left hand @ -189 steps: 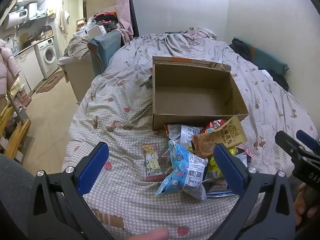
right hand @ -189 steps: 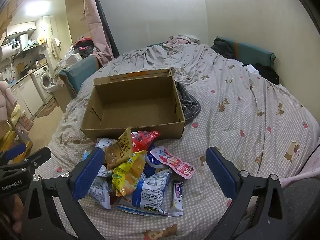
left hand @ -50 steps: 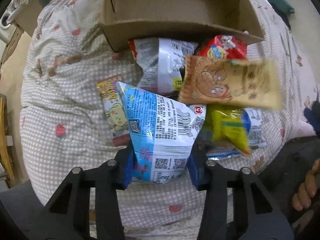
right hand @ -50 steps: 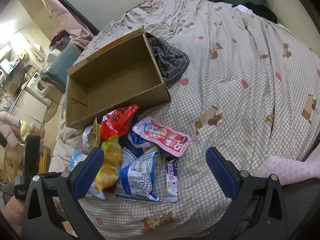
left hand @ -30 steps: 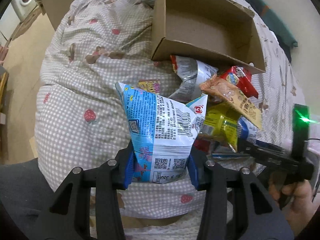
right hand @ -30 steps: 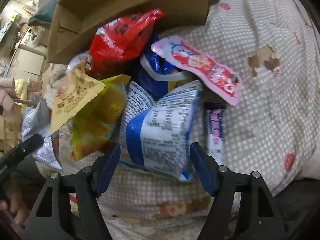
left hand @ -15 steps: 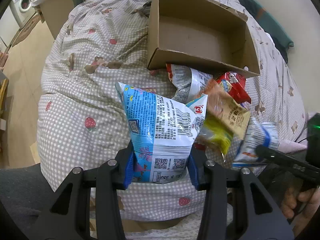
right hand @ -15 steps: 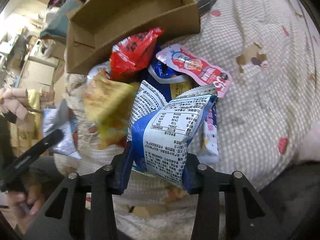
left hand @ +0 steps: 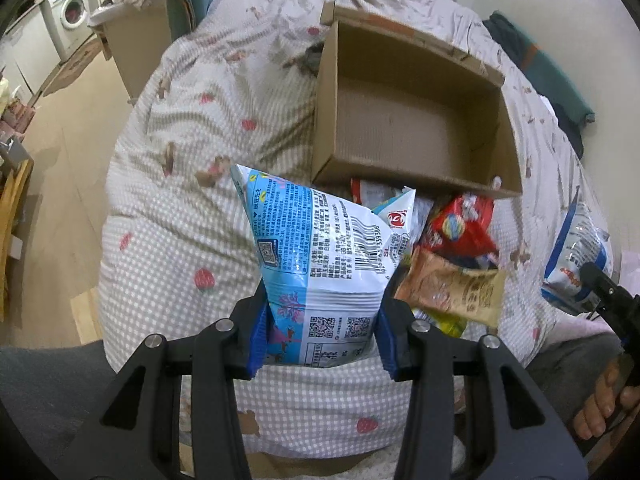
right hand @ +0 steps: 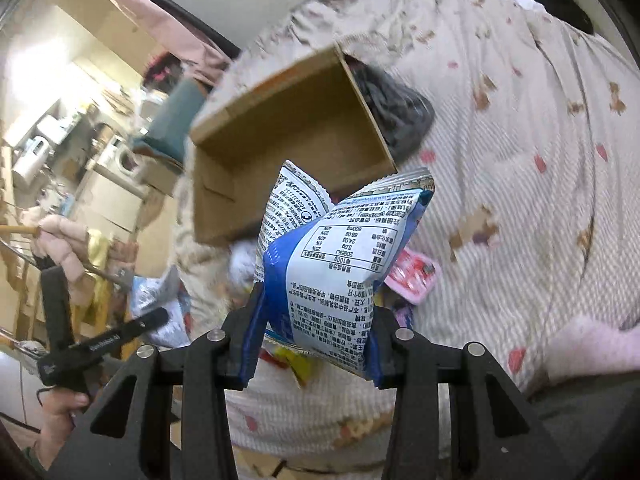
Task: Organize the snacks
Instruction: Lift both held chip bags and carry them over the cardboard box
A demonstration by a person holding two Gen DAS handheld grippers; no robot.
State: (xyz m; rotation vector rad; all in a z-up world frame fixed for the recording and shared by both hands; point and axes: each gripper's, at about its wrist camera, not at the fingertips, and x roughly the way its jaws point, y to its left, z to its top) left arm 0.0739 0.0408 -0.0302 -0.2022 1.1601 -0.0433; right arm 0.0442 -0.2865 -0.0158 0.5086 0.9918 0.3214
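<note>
My left gripper (left hand: 322,338) is shut on a light-blue snack bag (left hand: 316,264) and holds it above the bed, short of the open cardboard box (left hand: 408,128). My right gripper (right hand: 310,346) is shut on a blue and white snack bag (right hand: 336,264), lifted above the pile; that bag also shows at the right of the left wrist view (left hand: 576,264). The box (right hand: 288,136) has nothing inside. A pile of snack packets lies in front of it: a red bag (left hand: 460,228), a tan biscuit bag (left hand: 452,292), a pink pouch (right hand: 412,276).
The bed has a checked quilt (left hand: 180,216) with strawberry prints. A dark garment (right hand: 396,116) lies beside the box's right wall. Floor, a washing machine (left hand: 70,16) and cabinets lie to the left of the bed. Dark clothes (left hand: 552,76) lie by the wall.
Both grippers have lifted their bags higher and moved toward the box. The right gripper's view now tilts up over the box, away from the pile.
</note>
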